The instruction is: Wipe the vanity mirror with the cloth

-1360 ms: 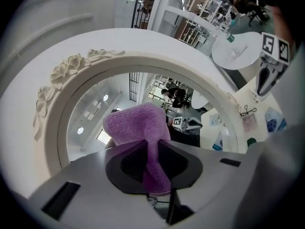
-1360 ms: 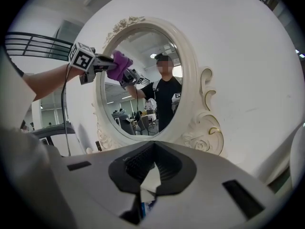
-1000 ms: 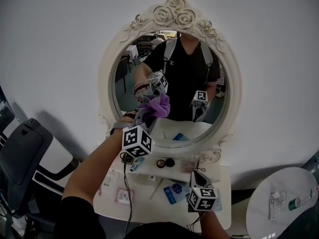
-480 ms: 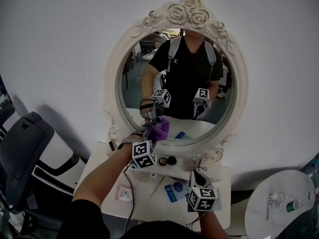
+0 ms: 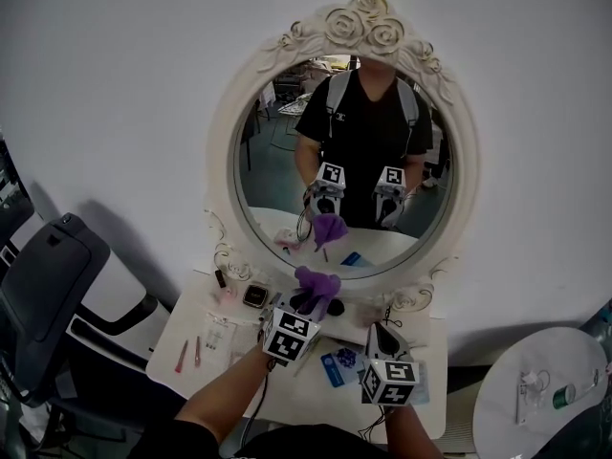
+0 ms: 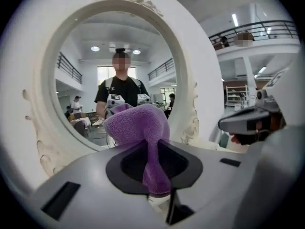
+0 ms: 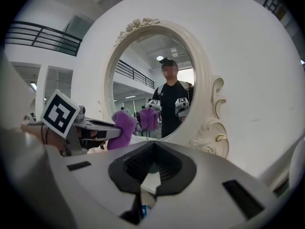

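Black office chair (image 5: 48,285) at lower left, white dressing table (image 5: 222,360) with small cosmetics at bottom centre, round white side table (image 5: 516,414) at lower right.

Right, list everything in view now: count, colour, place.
vanity mirror: one, cream rose-carved frame, against the white wall behind the table
vanity table: one, white, below the mirror
cloth: one, purple, in the left gripper, short of the glass
blue packet: one, blue, on the table by the right gripper
pink tools: two, pink, table's left end
chair: one, dark, far left
side table: one, white, round, lower right
left gripper: one, grey, shut on the cloth
right gripper: one, grey, shut, empty, over the table
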A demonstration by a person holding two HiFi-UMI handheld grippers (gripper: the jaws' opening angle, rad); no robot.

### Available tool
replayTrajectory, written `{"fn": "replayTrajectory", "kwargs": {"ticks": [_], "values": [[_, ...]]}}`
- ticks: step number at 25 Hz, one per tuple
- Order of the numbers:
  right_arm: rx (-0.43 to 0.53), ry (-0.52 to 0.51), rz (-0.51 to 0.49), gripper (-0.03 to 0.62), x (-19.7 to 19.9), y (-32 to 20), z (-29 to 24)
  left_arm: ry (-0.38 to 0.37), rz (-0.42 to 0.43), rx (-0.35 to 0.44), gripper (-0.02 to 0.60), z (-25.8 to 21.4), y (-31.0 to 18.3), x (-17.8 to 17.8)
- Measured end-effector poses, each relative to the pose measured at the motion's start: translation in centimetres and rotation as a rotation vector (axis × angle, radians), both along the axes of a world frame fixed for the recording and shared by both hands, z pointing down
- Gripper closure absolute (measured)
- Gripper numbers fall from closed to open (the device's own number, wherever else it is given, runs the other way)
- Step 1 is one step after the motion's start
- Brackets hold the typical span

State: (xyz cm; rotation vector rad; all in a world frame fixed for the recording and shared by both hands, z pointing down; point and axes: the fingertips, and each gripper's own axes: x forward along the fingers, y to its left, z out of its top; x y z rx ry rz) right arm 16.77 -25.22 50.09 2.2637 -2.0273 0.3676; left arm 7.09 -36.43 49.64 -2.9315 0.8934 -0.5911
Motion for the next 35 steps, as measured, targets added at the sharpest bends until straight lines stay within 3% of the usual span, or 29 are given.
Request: {"fn": "replayTrajectory", "kwargs": {"ticks": [4, 8, 14, 22, 35], "values": [[0.080, -0.014, -0.011, 0.585, -0.8, -0.4, -1.9, 0.089, -0.129, 0.015, 0.512, -2.0, 2.2, -0.8], [0.126, 0.039, -0.027, 0.585, -1.6, -0.7, -3.5, 0.189, -0.194, -0.039, 0.511, -3.1, 3.0, -1.8], [0.113, 0.052, -0.070, 0.586, -2.5, -0.8, -3.2, 0.170, -0.193, -0.020, 0.511, -3.2, 3.8, -2.2], [0.070, 0.040, -0.055, 0.585, -2.1, -1.2, -2.3, 0.146, -0.173, -0.016, 0.511, -2.4, 4.3, -1.6], [0.066, 0.031, -0.087, 0.585, -2.4, -1.7, -2.0, 0.152, -0.183, -0.001, 0.511, -2.4, 4.5, -1.3]]}}
